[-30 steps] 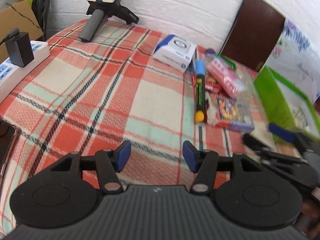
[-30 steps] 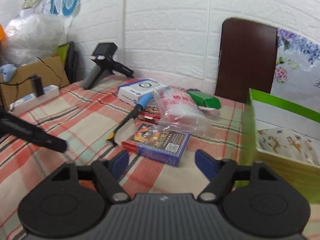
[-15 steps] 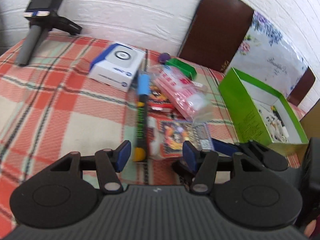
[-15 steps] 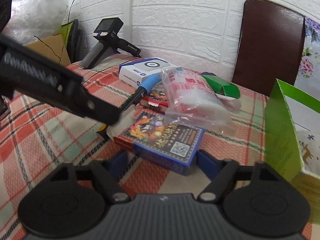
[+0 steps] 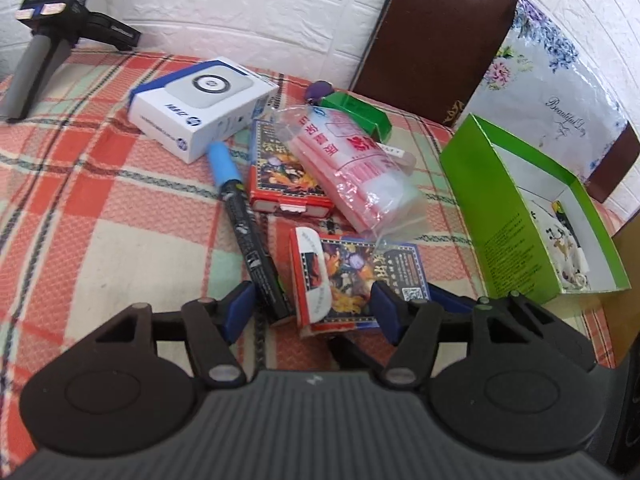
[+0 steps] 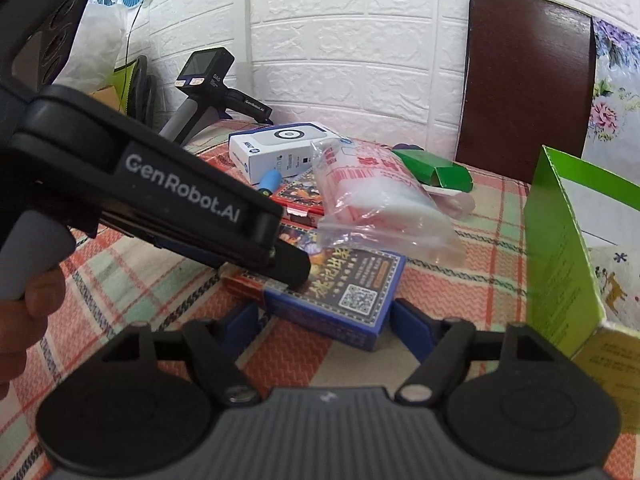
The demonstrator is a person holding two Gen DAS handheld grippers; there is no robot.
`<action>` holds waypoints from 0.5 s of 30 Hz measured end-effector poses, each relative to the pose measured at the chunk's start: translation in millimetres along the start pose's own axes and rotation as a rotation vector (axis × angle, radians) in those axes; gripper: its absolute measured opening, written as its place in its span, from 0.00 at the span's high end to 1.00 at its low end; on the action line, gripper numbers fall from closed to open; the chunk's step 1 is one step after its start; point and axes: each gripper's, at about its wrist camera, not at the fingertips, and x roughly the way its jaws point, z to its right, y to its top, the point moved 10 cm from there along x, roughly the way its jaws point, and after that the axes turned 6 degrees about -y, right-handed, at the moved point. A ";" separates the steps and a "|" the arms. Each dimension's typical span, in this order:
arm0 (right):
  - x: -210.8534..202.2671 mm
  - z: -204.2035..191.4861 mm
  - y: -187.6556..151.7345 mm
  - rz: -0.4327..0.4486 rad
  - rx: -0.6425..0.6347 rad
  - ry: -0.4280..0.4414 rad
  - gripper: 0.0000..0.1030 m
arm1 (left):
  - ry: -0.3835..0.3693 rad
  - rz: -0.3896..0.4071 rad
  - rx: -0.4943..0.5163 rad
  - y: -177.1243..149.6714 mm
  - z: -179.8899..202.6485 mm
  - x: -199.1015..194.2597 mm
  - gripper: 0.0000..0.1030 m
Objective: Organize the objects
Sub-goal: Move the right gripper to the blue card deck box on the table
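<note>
Black marker [image 5: 248, 220] lies left of the near card box [image 5: 352, 276] on the plaid cloth [image 5: 100, 200]. The left gripper [image 5: 310, 308], jaws just opened wider and holding nothing, straddles both. The right gripper [image 6: 324, 324] brackets the box's blue end, jaws parted, not pressing. Likely step: picking the box for the green tray [image 5: 500, 216]; next, the right jaws must close on it.

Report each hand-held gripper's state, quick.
Left hand-held gripper: open, just opened further, near card box between its fingers, not gripped.
Right hand-held gripper: open, same box in front, nothing held.
</note>
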 end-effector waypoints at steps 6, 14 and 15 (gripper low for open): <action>-40.6 -41.7 -26.4 -0.005 -0.065 0.078 0.34 | -0.084 -0.018 -0.060 -39.9 1.4 -27.1 0.35; -72.5 -59.9 -44.5 -0.005 -0.115 0.095 0.23 | -0.053 -0.047 -0.011 -73.0 -0.6 -64.9 0.30; -71.2 -56.7 -43.5 -0.012 -0.102 0.087 0.23 | -0.037 -0.042 -0.021 -71.7 -6.2 -70.0 0.29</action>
